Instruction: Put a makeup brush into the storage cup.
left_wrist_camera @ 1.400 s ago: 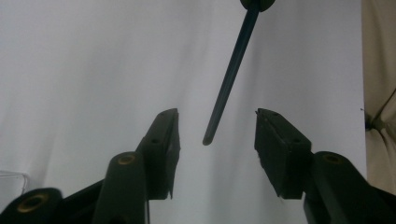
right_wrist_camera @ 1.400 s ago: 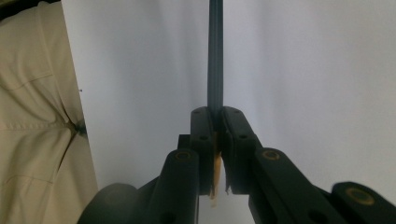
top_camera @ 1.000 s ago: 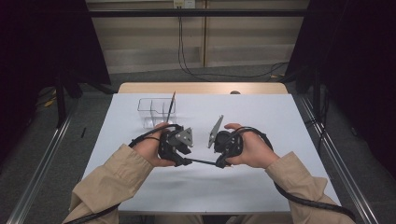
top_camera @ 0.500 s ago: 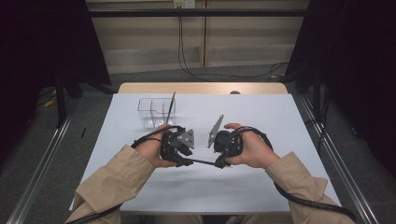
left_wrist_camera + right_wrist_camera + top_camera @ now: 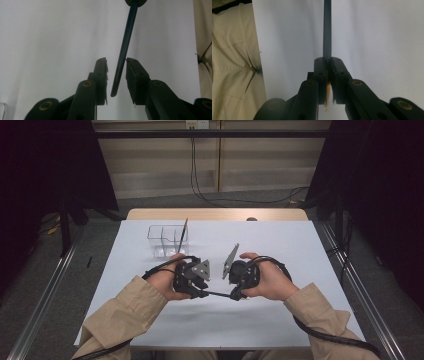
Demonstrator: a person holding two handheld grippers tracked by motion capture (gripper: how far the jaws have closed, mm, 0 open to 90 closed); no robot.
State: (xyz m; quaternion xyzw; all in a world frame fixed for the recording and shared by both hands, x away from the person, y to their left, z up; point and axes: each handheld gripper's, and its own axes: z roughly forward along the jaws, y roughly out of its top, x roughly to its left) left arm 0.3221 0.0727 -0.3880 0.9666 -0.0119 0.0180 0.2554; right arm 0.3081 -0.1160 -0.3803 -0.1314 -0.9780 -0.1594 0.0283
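Two claws at mid-desk, tips turned toward each other, one thin dark brush (image 5: pixel 218 294) bridging the gap. Right claw (image 5: pixel 327 65) clamped tight on one end of the brush, pale bristles peeking out behind the pads. Left claw (image 5: pixel 117 67) just narrowing around the other end, jaws not fully pressed together: right pad touching the handle, a sliver of gap at the other. Beige sleeves (image 5: pixel 120 307) entering from the near edge over the white desk (image 5: pixel 280 245). Farther back, left of centre: clear plastic organizer (image 5: pixel 162 239), second brush (image 5: pixel 182 234) leaning upright inside.
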